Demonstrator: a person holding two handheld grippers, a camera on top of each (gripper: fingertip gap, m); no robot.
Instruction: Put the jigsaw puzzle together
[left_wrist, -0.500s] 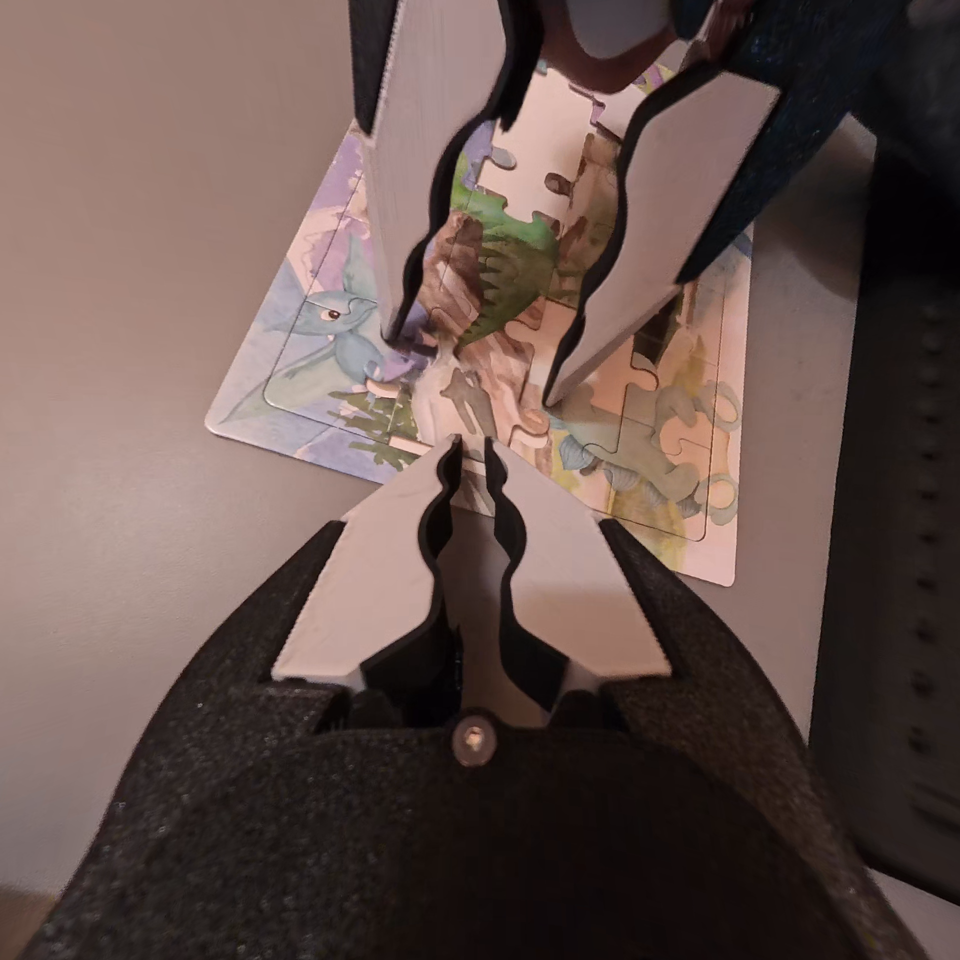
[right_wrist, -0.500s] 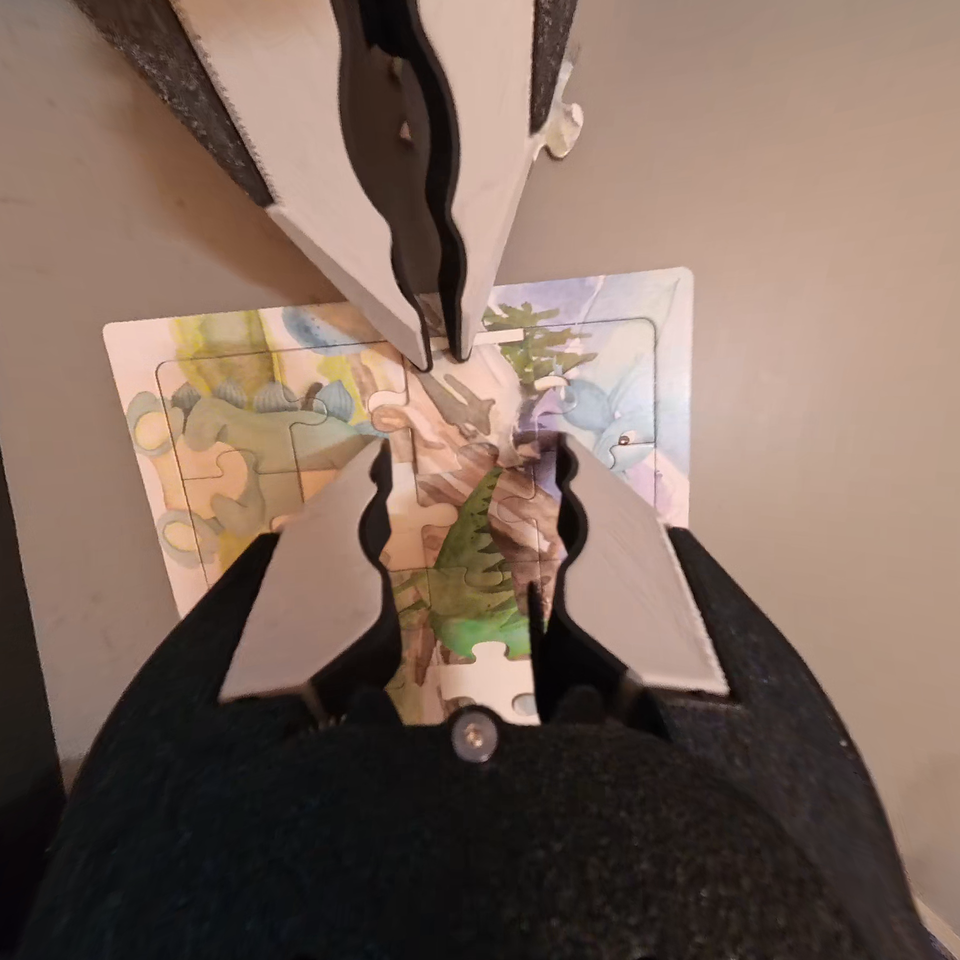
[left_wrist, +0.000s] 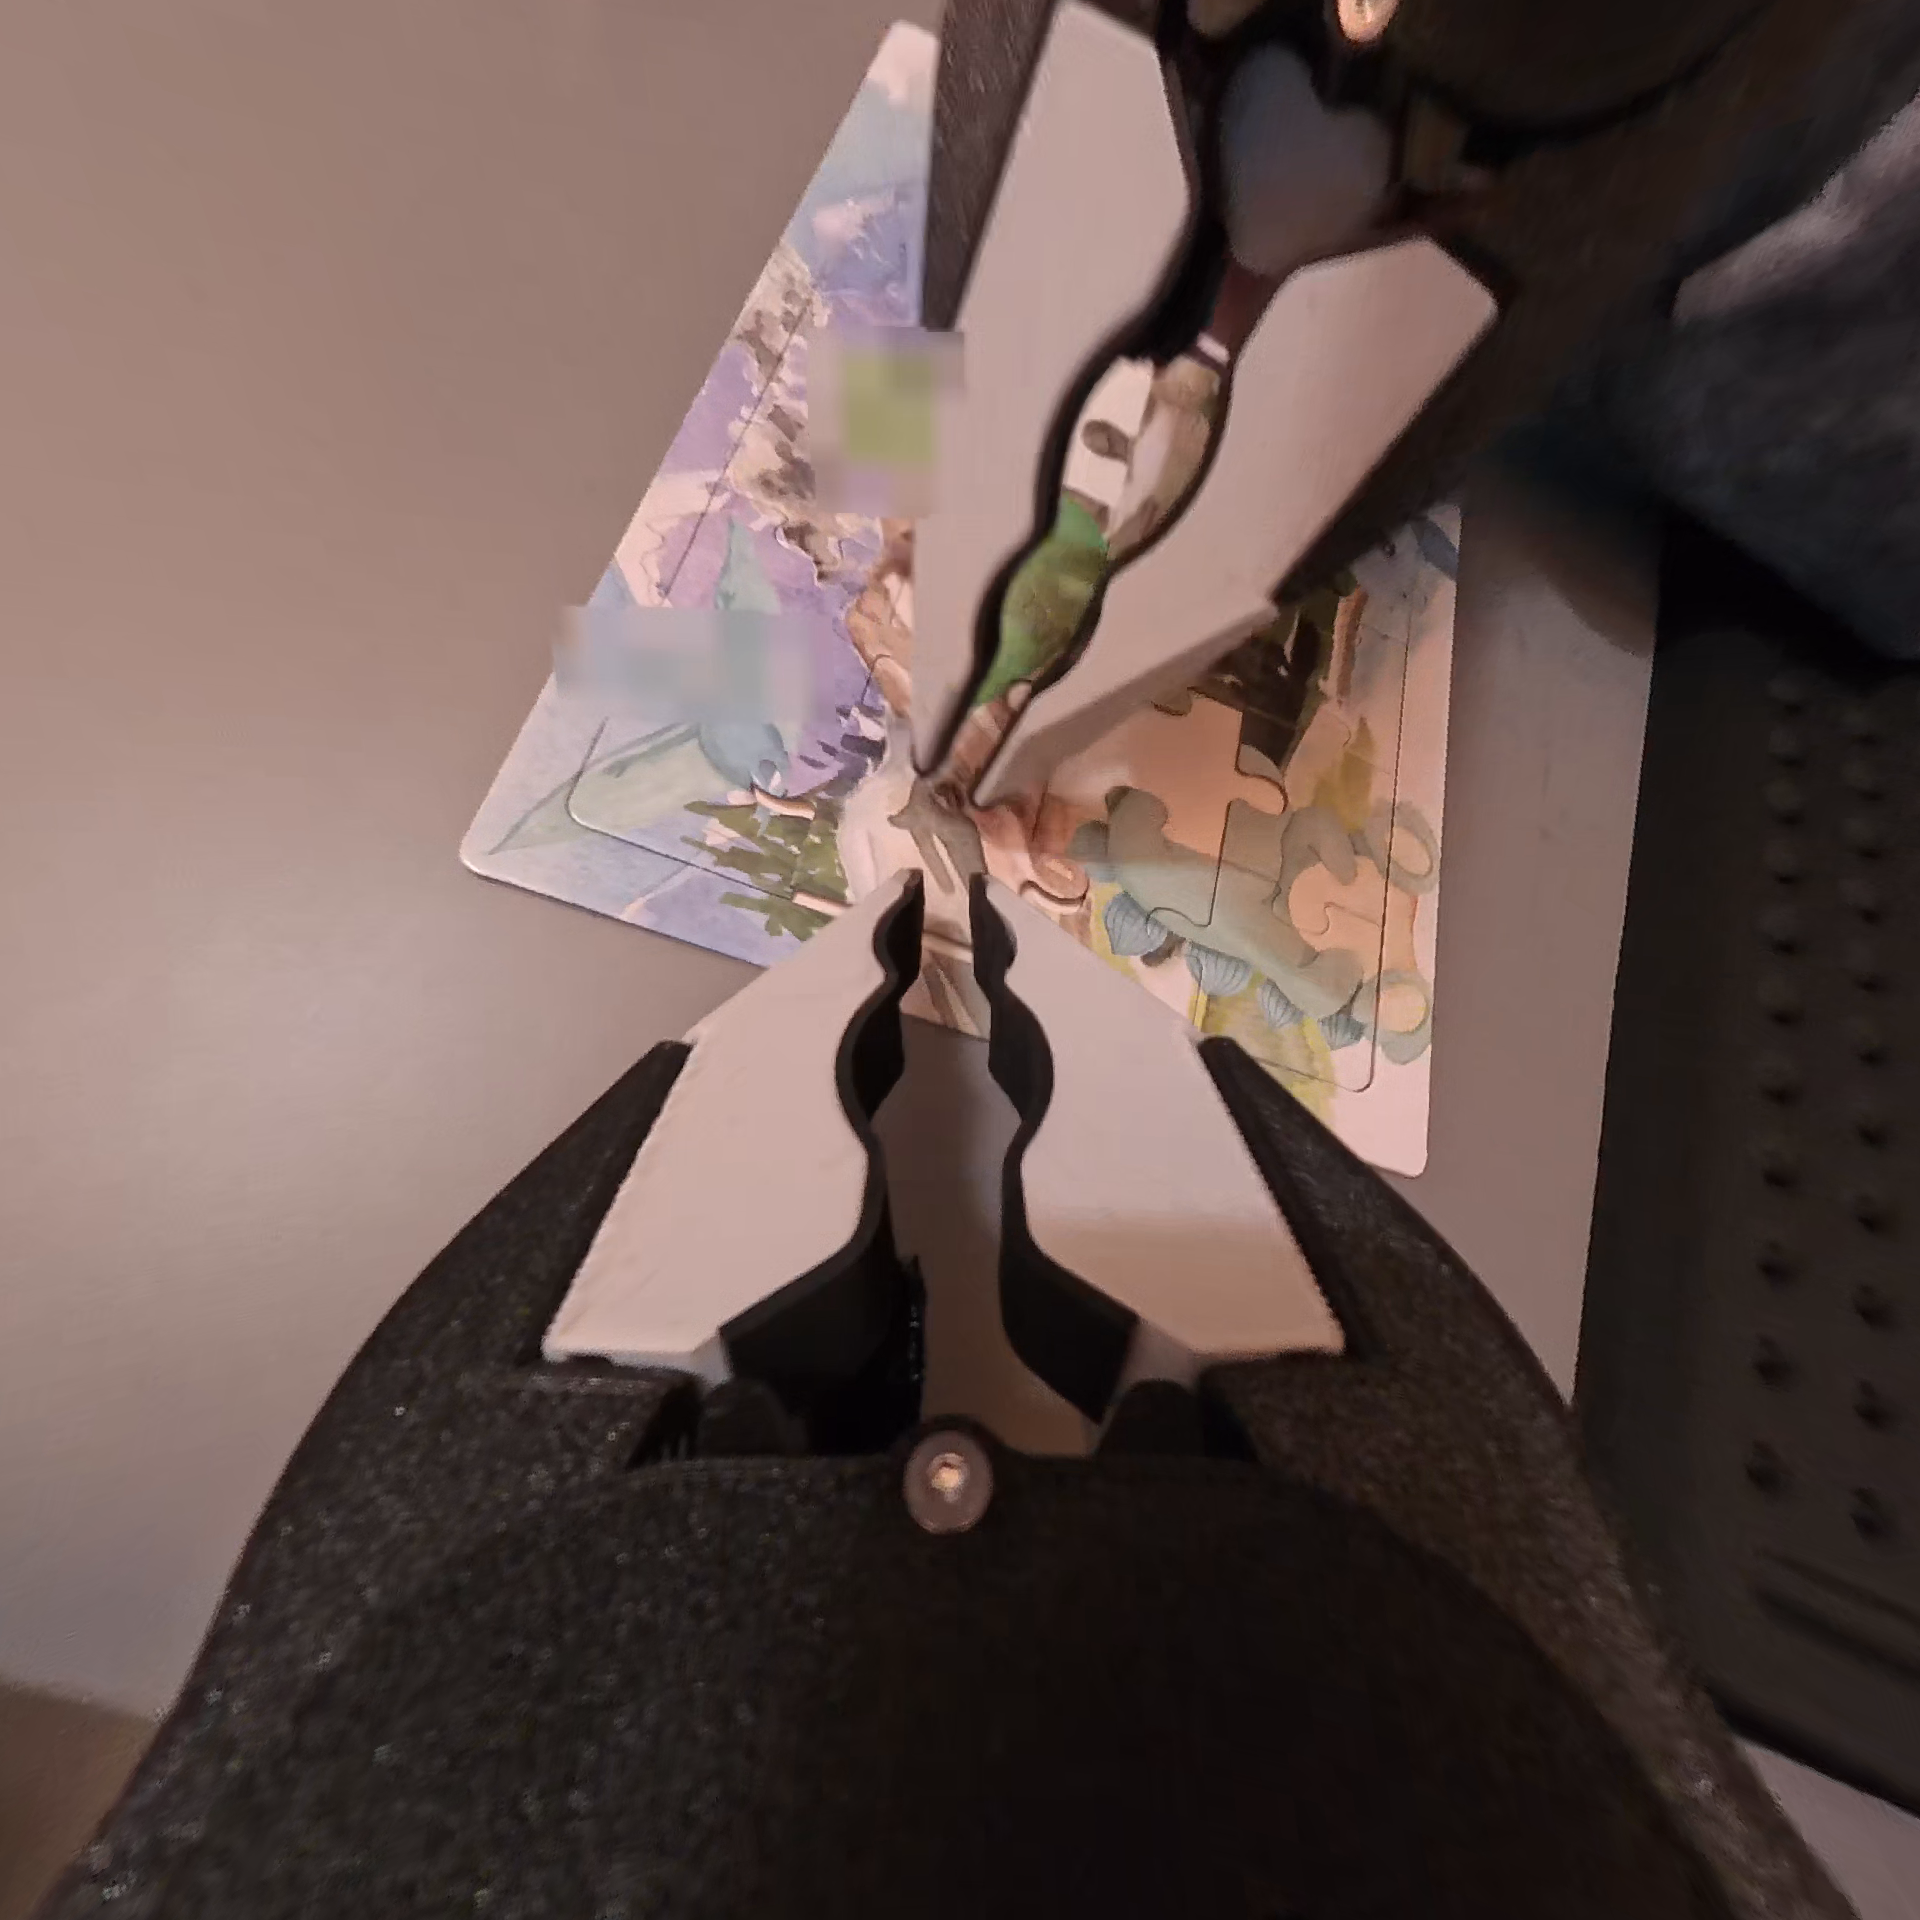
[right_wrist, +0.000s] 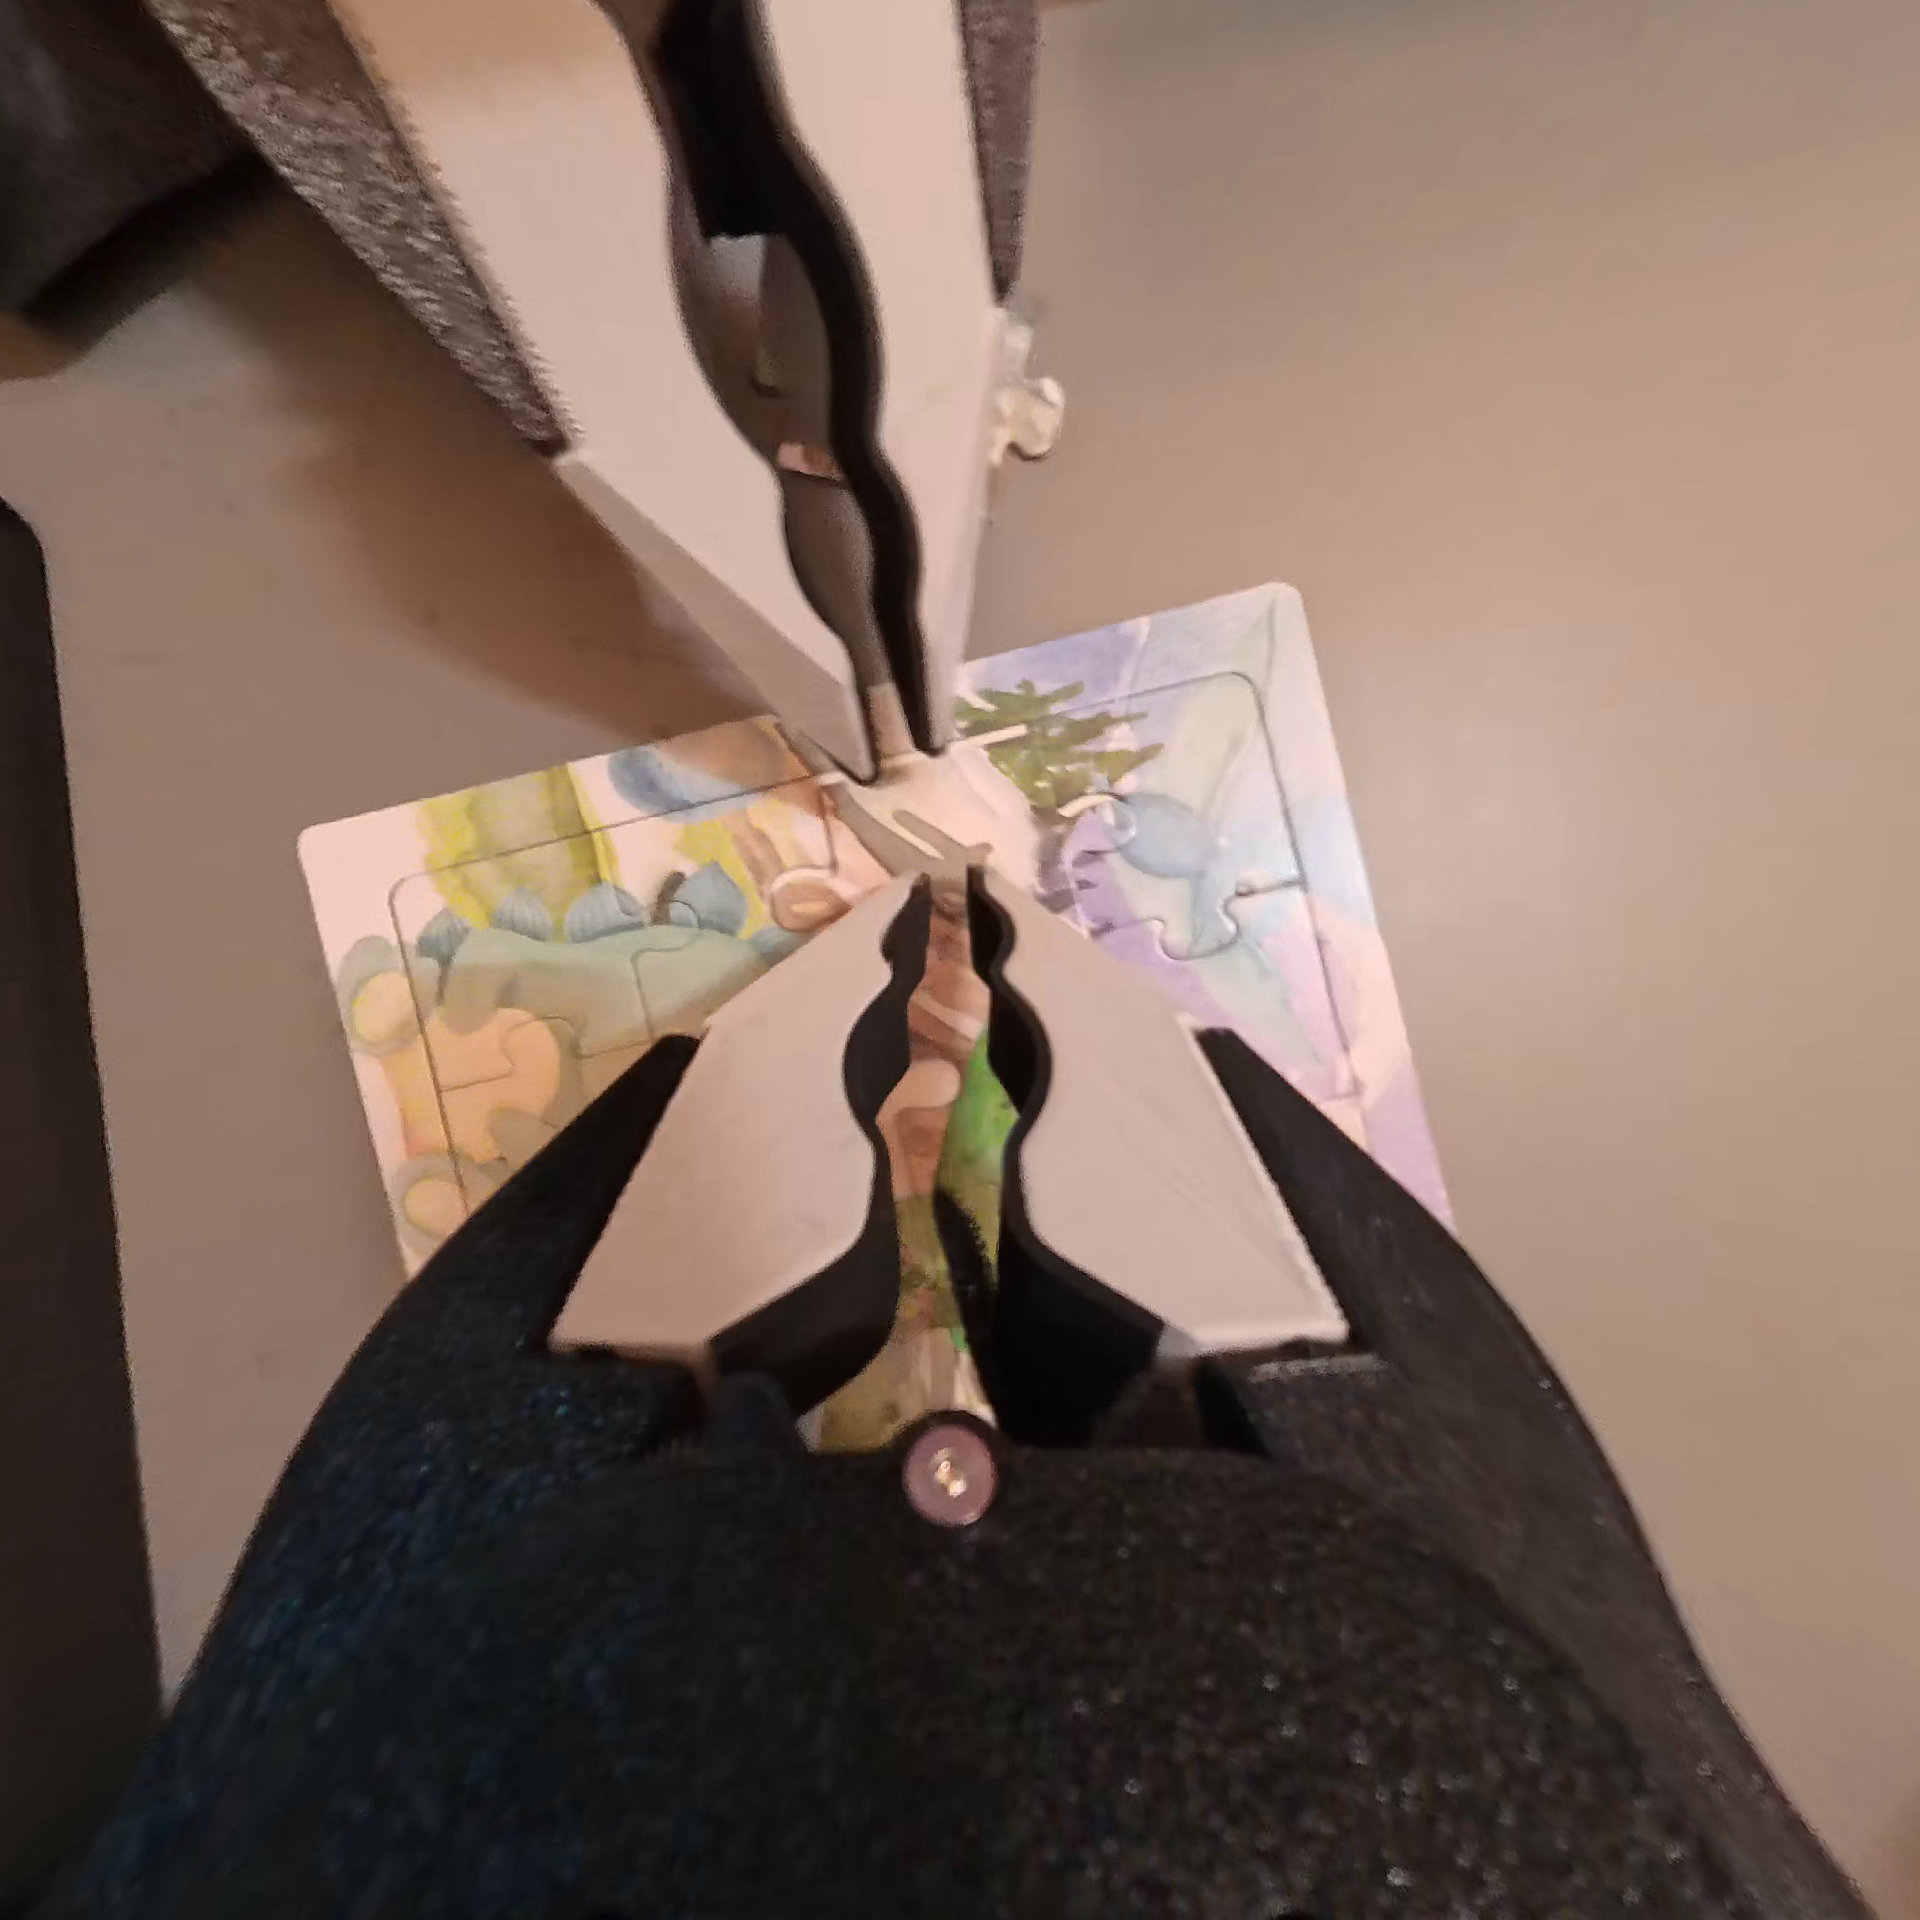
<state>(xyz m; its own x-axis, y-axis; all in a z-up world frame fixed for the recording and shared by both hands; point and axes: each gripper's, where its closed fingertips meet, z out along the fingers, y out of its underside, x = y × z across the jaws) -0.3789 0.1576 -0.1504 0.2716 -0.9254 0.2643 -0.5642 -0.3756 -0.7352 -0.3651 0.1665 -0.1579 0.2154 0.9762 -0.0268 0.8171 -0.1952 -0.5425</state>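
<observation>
The jigsaw puzzle (left_wrist: 1299, 862) lies flat in its white-rimmed card tray on the beige table and also shows in the right wrist view (right_wrist: 520, 987). It is a pastel dinosaur picture with most pieces set in. My left gripper (left_wrist: 945, 883) is shut with only a thin slit between the tips, which point down at the tray's near edge. My right gripper (right_wrist: 945, 878) is shut to a narrow slit, with its tips on the middle of the puzzle. The two grippers face each other tip to tip: the right one shows in the left wrist view (left_wrist: 956, 784), and the left one shows in the right wrist view (right_wrist: 899, 758). Neither visibly holds a piece.
A loose pale puzzle piece (right_wrist: 1029, 405) lies on the table behind the left gripper, partly hidden by its finger. A dark perforated object (left_wrist: 1766, 1039) stands along one side of the tray. It shows as a dark strip in the right wrist view (right_wrist: 52, 935). My two grippers' fingertips are within a few centimetres of each other. Left tips and right tips are each some 9 cm from the jigsaw puzzle (left_wrist: 1299, 862). My right wrist view (right_wrist: 557, 1097) looks at it from another angle.
My right gripper has closed from wide open to a narrow slit, and its tips have come to the middle of the puzzle near the left gripper's tips. My left gripper stays shut.
</observation>
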